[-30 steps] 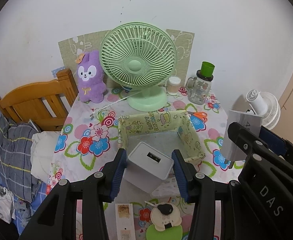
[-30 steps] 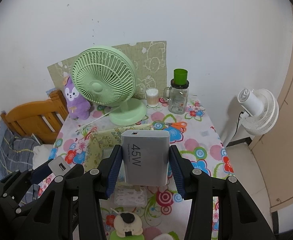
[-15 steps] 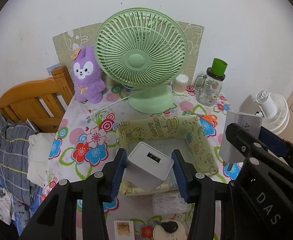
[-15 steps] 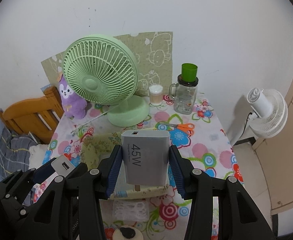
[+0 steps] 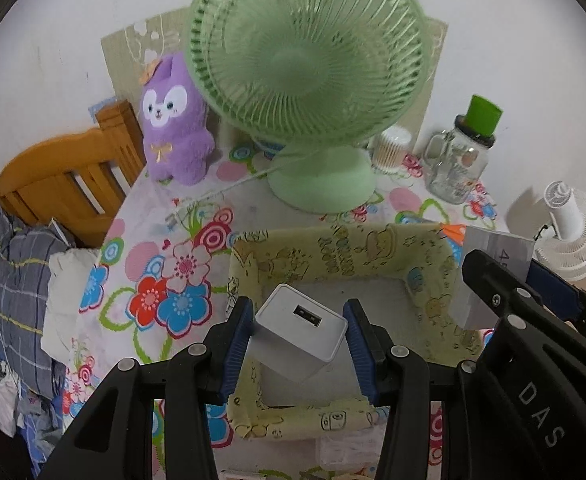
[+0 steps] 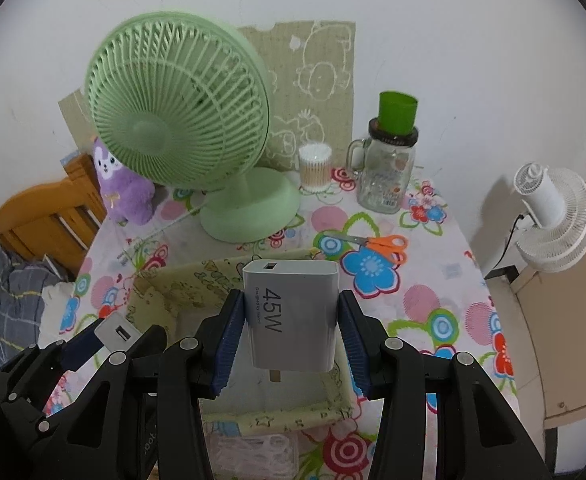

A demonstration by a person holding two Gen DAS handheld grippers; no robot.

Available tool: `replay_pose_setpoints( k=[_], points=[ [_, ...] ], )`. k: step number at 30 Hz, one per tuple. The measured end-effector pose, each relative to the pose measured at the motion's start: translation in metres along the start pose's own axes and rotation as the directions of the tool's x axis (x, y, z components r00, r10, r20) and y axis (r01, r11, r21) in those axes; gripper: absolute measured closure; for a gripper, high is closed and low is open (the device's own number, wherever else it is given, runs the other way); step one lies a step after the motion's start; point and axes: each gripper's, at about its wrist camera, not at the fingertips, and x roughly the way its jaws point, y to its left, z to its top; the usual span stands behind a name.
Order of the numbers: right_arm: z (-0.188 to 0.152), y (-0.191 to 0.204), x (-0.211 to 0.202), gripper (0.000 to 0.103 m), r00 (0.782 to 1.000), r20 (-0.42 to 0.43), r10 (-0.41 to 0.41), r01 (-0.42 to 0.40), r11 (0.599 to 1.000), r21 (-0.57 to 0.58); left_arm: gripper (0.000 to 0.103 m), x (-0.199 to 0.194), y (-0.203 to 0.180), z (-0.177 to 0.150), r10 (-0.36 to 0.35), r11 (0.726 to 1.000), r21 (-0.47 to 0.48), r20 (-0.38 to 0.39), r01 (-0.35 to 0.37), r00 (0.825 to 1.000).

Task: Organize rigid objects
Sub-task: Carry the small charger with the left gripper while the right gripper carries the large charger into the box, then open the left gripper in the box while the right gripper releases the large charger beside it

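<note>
The left gripper (image 5: 298,334) is clamping a small white cube-shaped USB charger (image 5: 299,330) between its blue ribbed fingers (image 5: 237,340), with the charger's port face turned up toward the camera. It is hanging over the near part of a shallow rectangular fabric tray printed with yellow cartoon figures (image 5: 333,250), above the tray's pale grey floor.

The right gripper (image 6: 291,326) is gripping a larger white wall charger marked 45W (image 6: 293,312) by its two side faces, its fingers (image 6: 351,340) pressing on it; a metal prong is sticking out below the charger's body. In the right wrist view this charger is sitting in front of the same tray, above its near right part; whether it is touching anything below cannot be told.

The tray is lying on a counter covered with a floral plastic cloth (image 6: 433,300). Beyond it, a pale green desk fan (image 6: 181,120) is standing near the wall, with a purple plush rabbit (image 5: 175,128) to its left. To the fan's right are standing a clear tub of cotton swabs (image 6: 314,168) and a glass mug jar with a green cup on its lid (image 6: 389,168). Orange-handled scissors (image 6: 385,244) are lying flat on the cloth just beyond the tray's far right corner. A white fan (image 6: 553,216) is standing off the counter's right edge, and a wooden bed frame (image 5: 65,184) is showing at the left.
</note>
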Motion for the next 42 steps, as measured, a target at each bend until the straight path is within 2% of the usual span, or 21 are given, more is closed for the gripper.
replay_pose_setpoints(
  k=[8,14,21,25,27,29,31,38,42],
  points=[
    [-0.003,0.007,0.033,0.052,0.999,-0.046,0.002,-0.004,0.999,-0.036,0.058,0.03,0.007,-0.005,0.018,0.999,-0.033,-0.058,-0.02,0.998],
    [-0.005,0.007,0.054,0.052,0.997,-0.075,0.013,-0.015,1.0,-0.024,0.059,0.047,0.01,-0.004,0.042,0.998,-0.047,-0.073,-0.045,0.996],
    [-0.005,0.005,0.066,0.052,0.997,-0.081,0.001,-0.003,1.0,-0.029,0.058,0.052,0.004,-0.003,0.071,0.997,-0.018,-0.047,-0.072,0.996],
    [-0.006,0.004,0.068,0.049,0.997,-0.069,0.014,-0.016,1.0,-0.02,0.038,0.053,-0.002,-0.002,0.05,0.999,-0.002,-0.051,-0.05,0.997],
    [-0.004,0.006,0.065,0.027,0.999,-0.044,0.004,-0.005,0.999,-0.039,0.032,0.052,-0.005,-0.001,0.042,0.999,0.001,-0.049,-0.042,0.998],
    [-0.003,0.009,0.06,0.021,1.0,-0.028,-0.013,0.011,0.998,-0.06,0.026,0.049,-0.006,-0.002,0.036,0.999,-0.002,-0.045,-0.036,0.998],
    [-0.003,0.008,0.054,0.018,1.0,-0.008,-0.012,0.012,0.998,-0.063,0.024,0.047,-0.005,-0.002,0.026,1.0,-0.004,-0.052,-0.026,0.998],
    [-0.005,0.002,0.046,0.01,0.999,-0.047,0.011,-0.013,1.0,-0.027,0.015,0.034,-0.01,-0.005,0.037,0.999,0.014,-0.052,-0.036,0.998],
    [-0.006,0.002,0.033,0.009,0.999,-0.05,0.011,-0.013,0.999,-0.029,0.012,0.02,-0.011,-0.006,0.046,0.999,0.022,-0.04,-0.045,0.998]
  ],
)
